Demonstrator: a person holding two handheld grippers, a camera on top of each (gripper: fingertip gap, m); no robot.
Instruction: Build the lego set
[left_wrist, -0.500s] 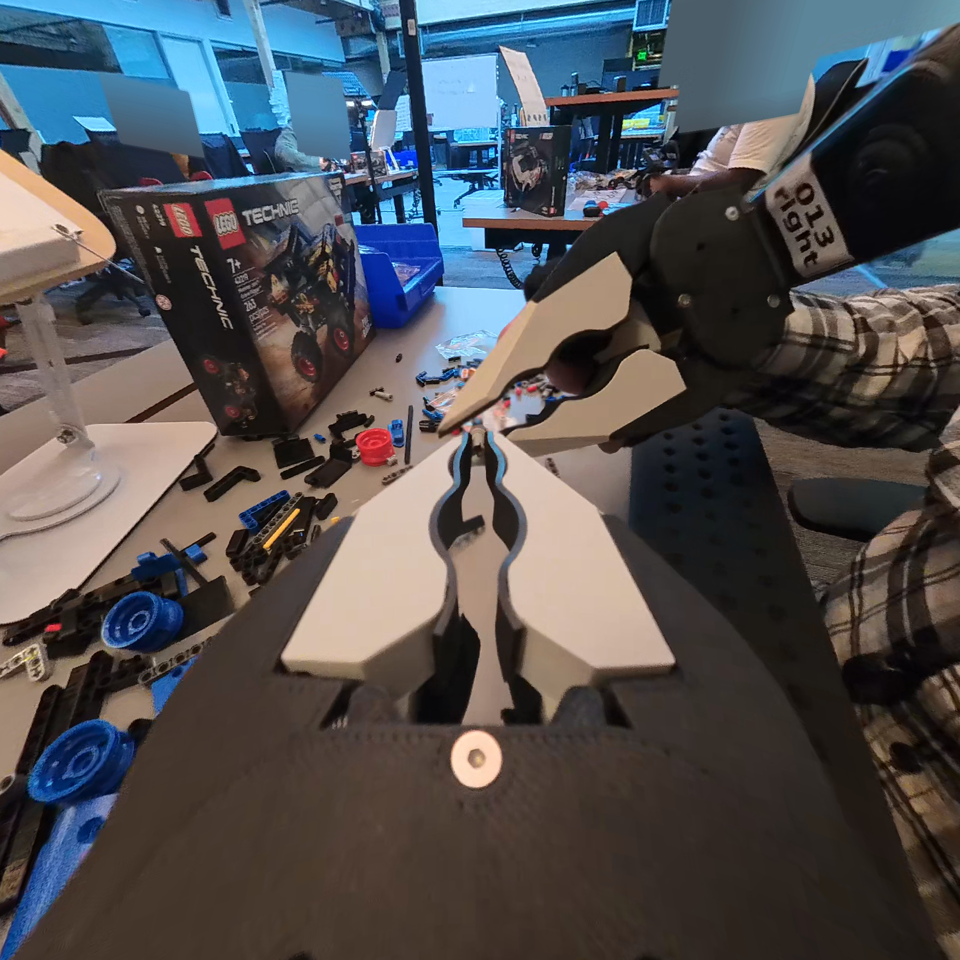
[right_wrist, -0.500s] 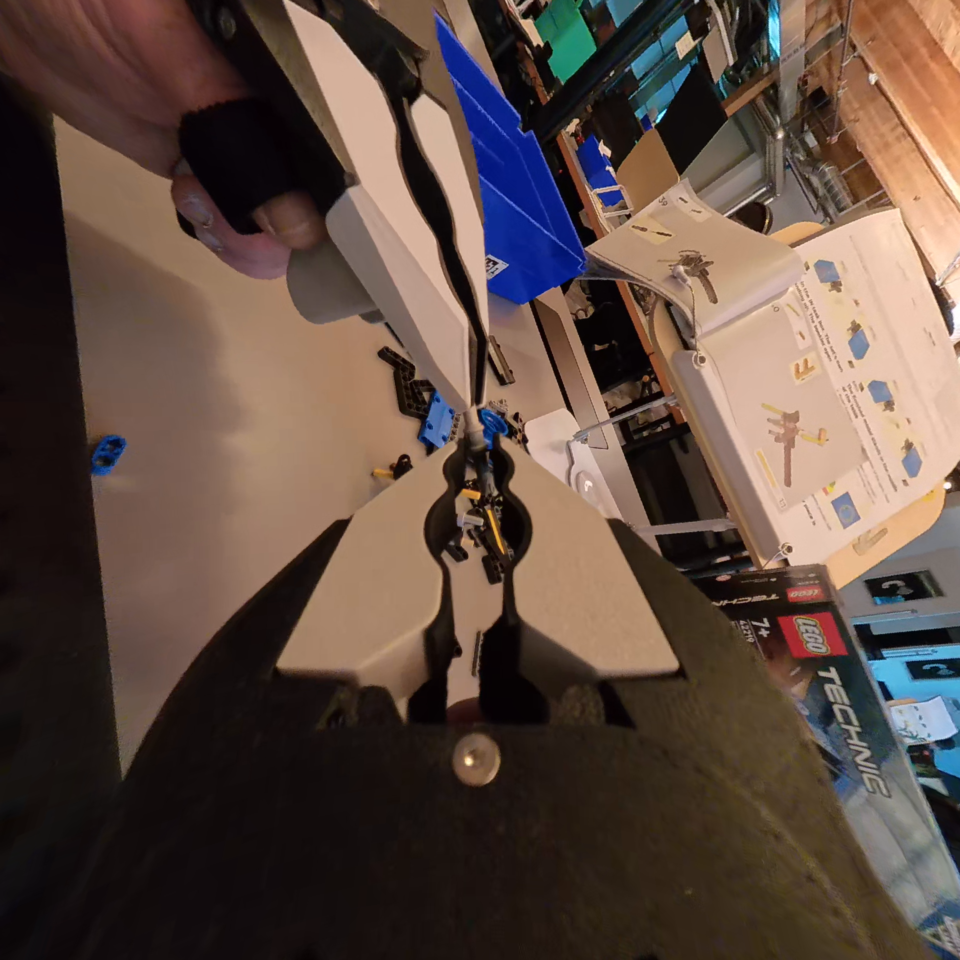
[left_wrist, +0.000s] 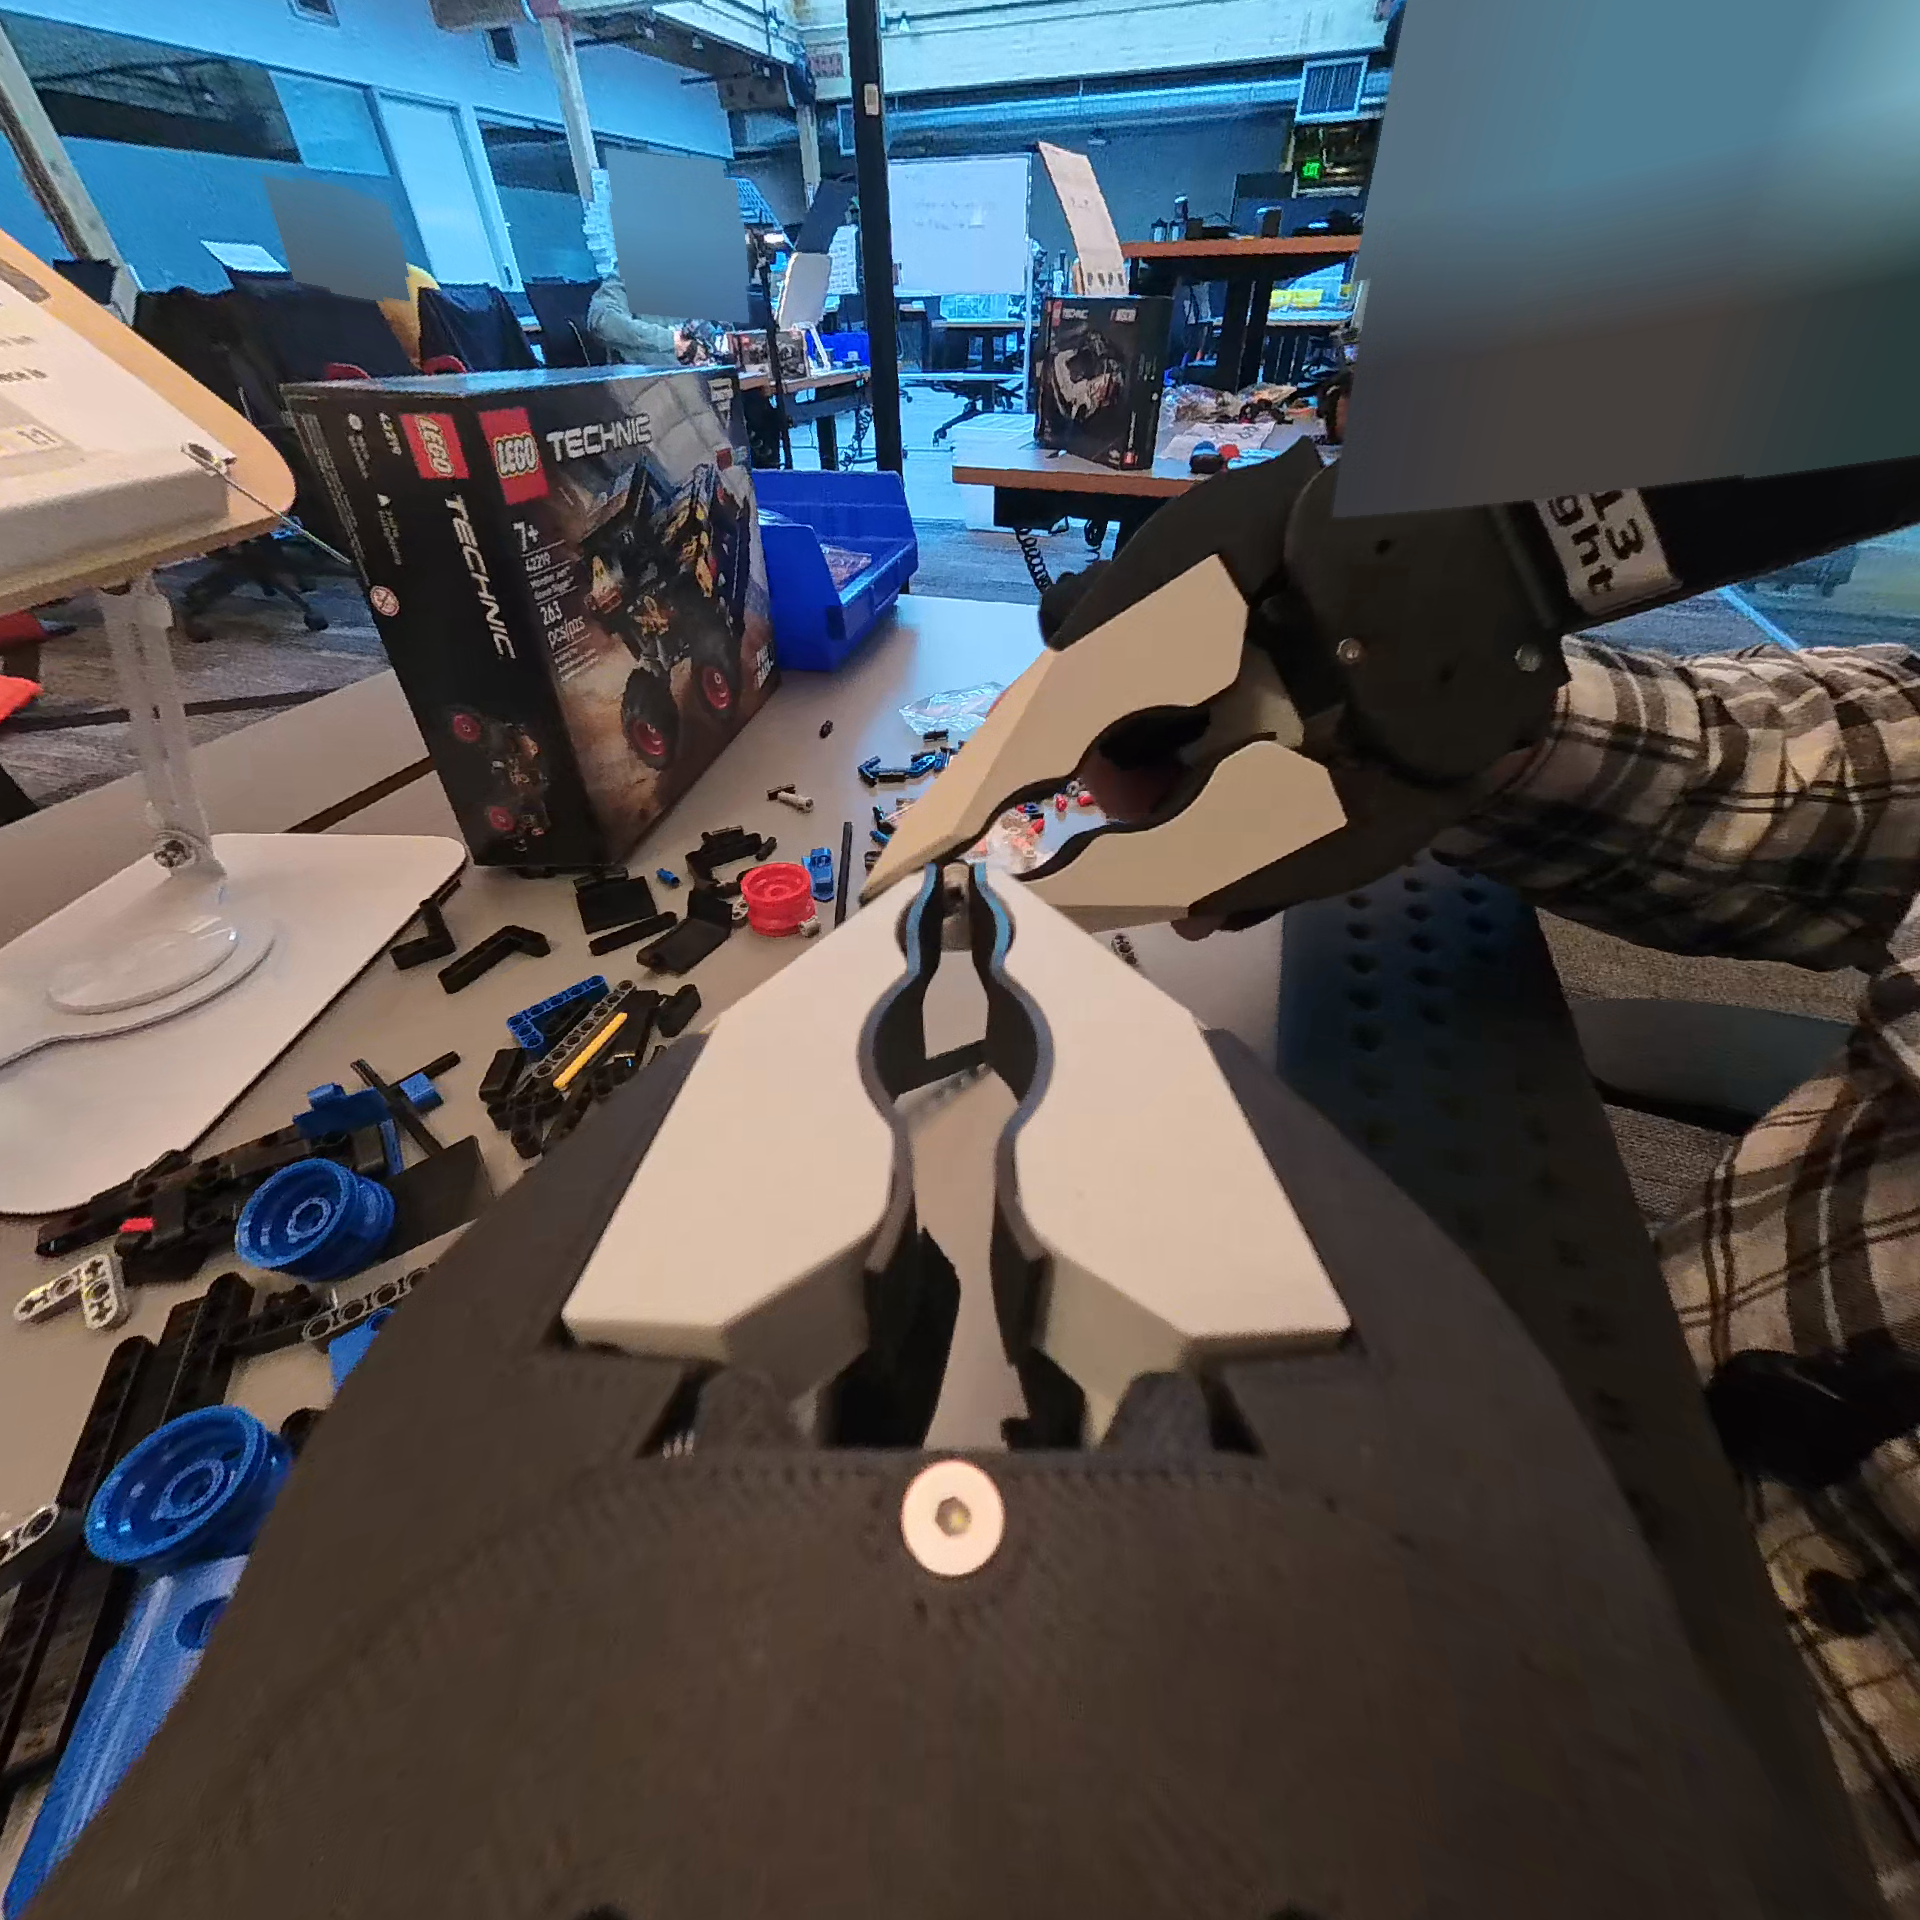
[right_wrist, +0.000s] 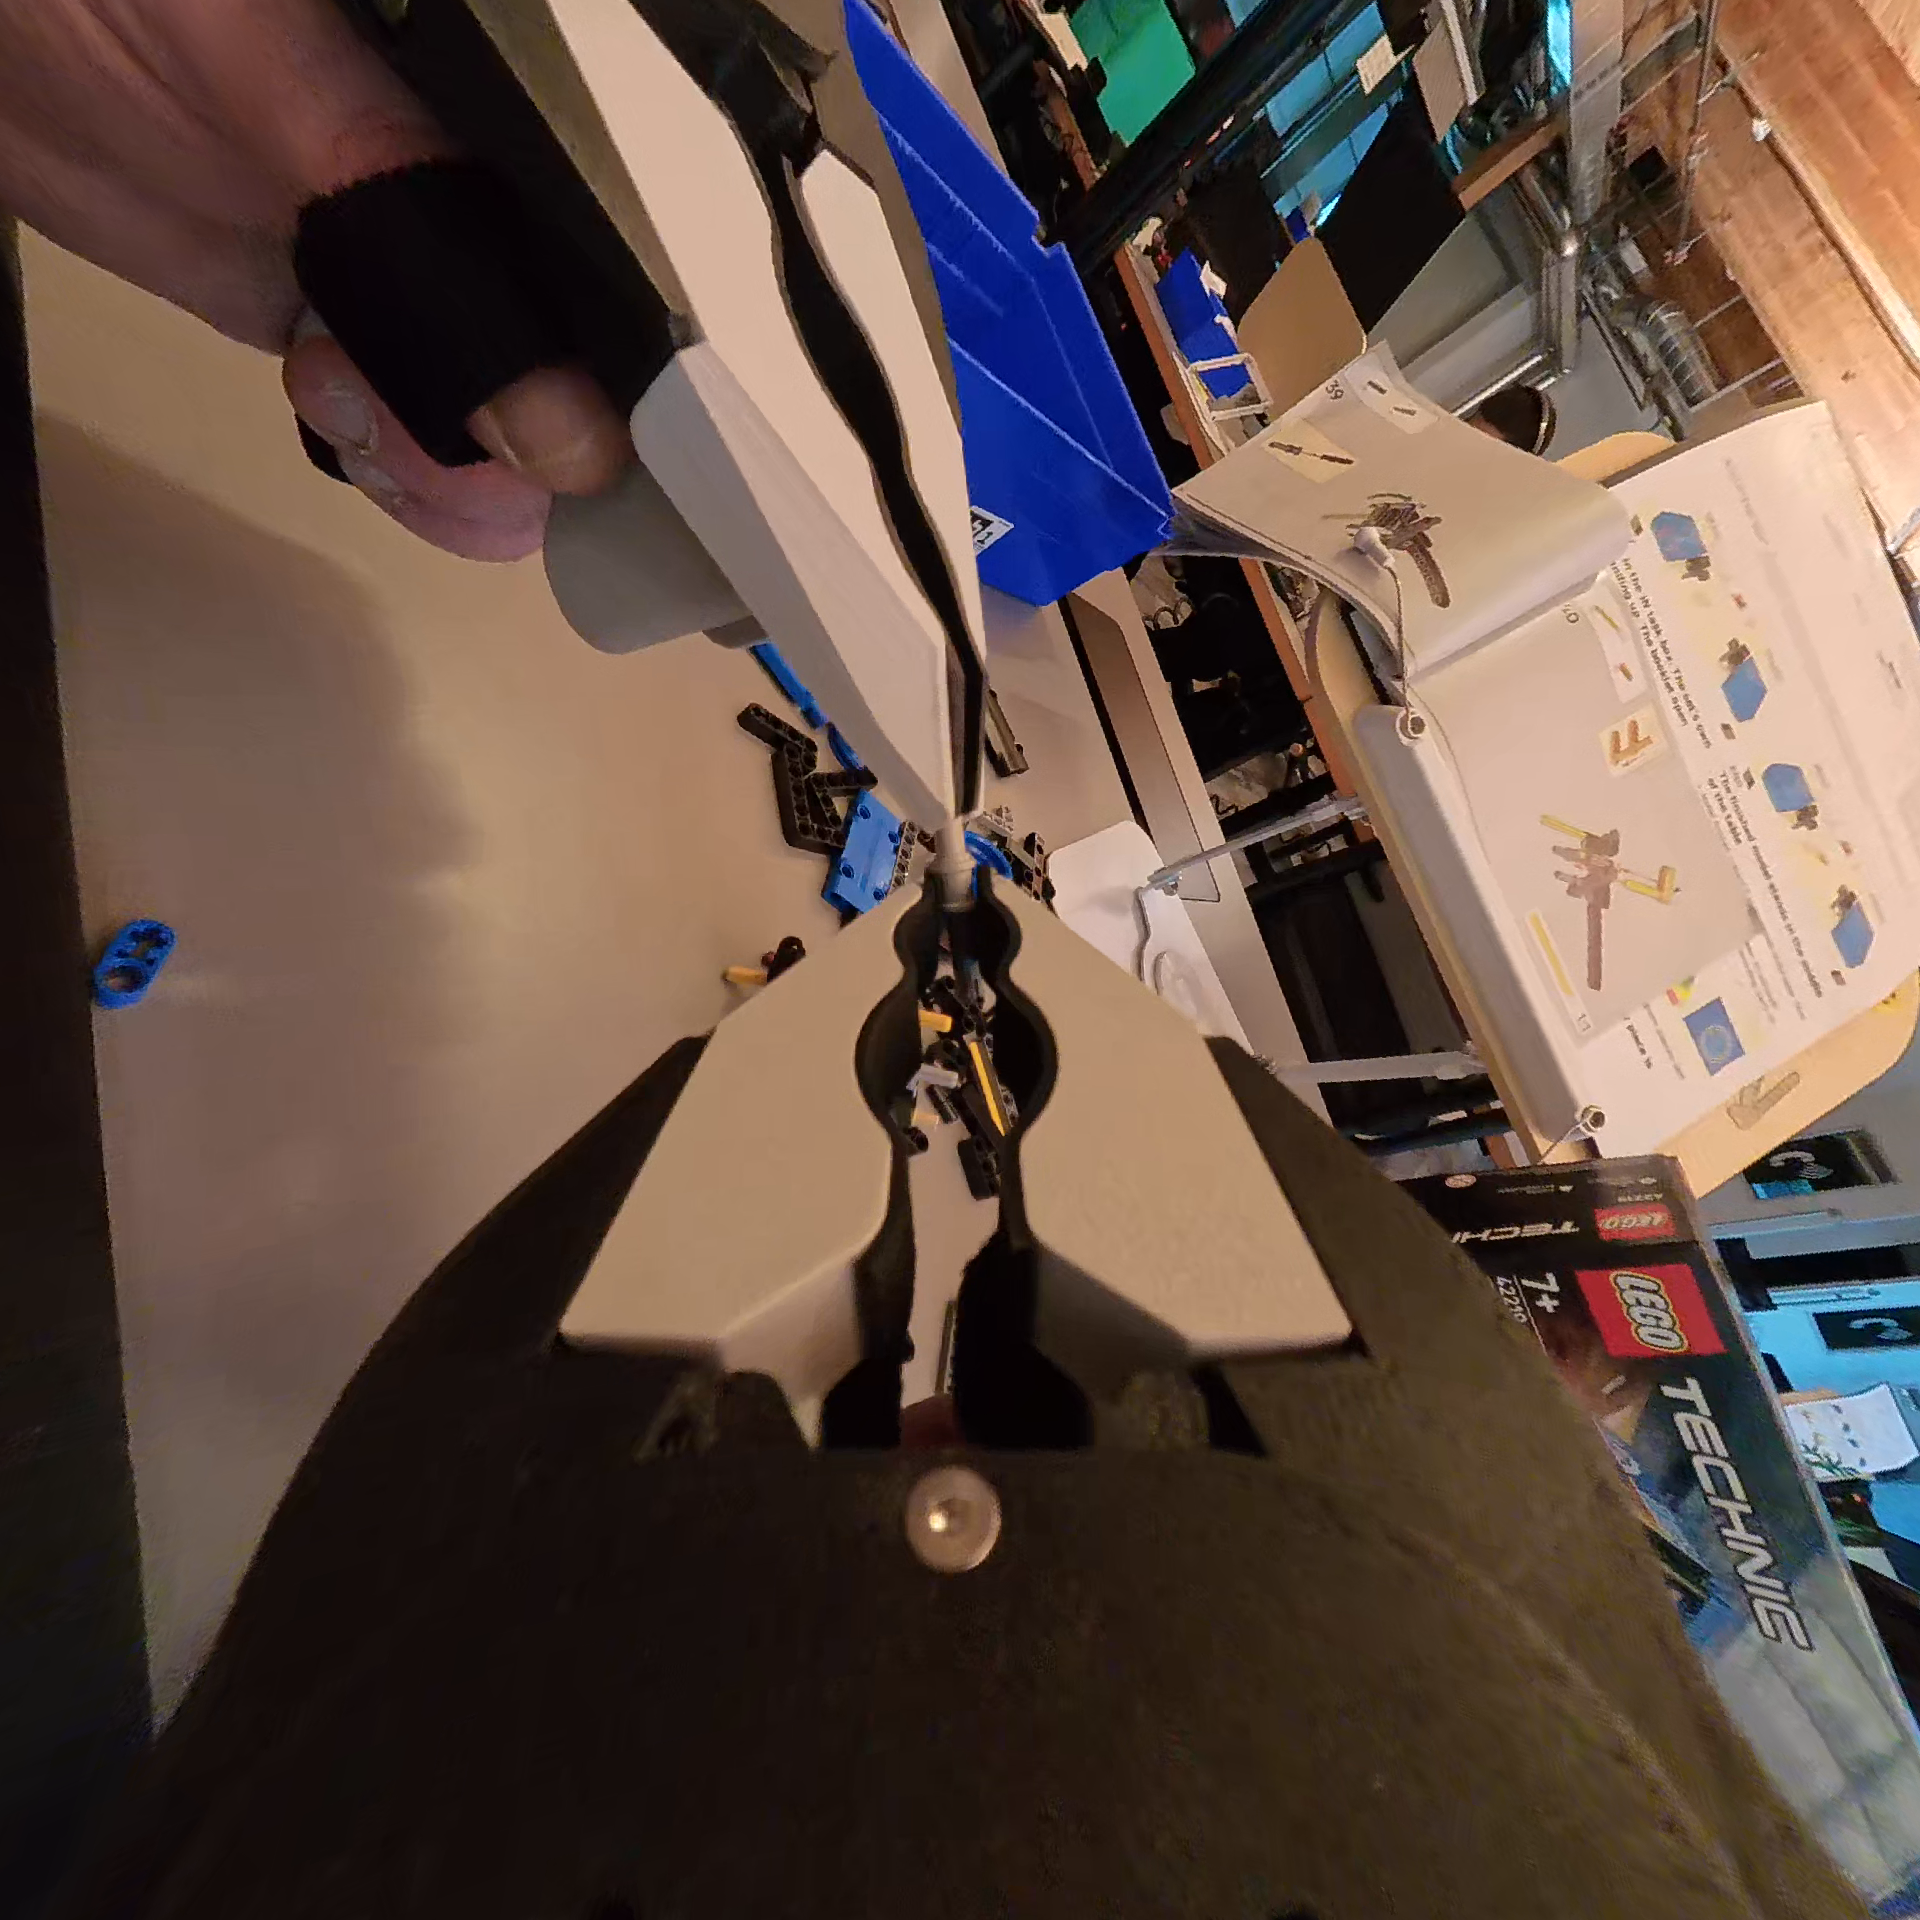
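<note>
- You have both grippers meeting tip to tip above the table (left_wrist: 1039, 665), so this looks like mating or handing over one tiny piece; keep both wrists steady and push along the piece's own axis, not sideways.
- Your left gripper (left_wrist: 951, 894) has its jaws drawn narrow, with a small grey piece (left_wrist: 948, 906) pinched right at their tips.
- Your right gripper (right_wrist: 958, 902) is likewise nearly closed, its tips on the same small pale piece (right_wrist: 951, 857); which gripper carries the load cannot be told.
- Let one side go only once the other clearly has it.
- The loose lego parts (left_wrist: 582, 1049) lie on the table below and left of your left jaws, the red wheel (left_wrist: 777, 898) just left of their tips.
</note>
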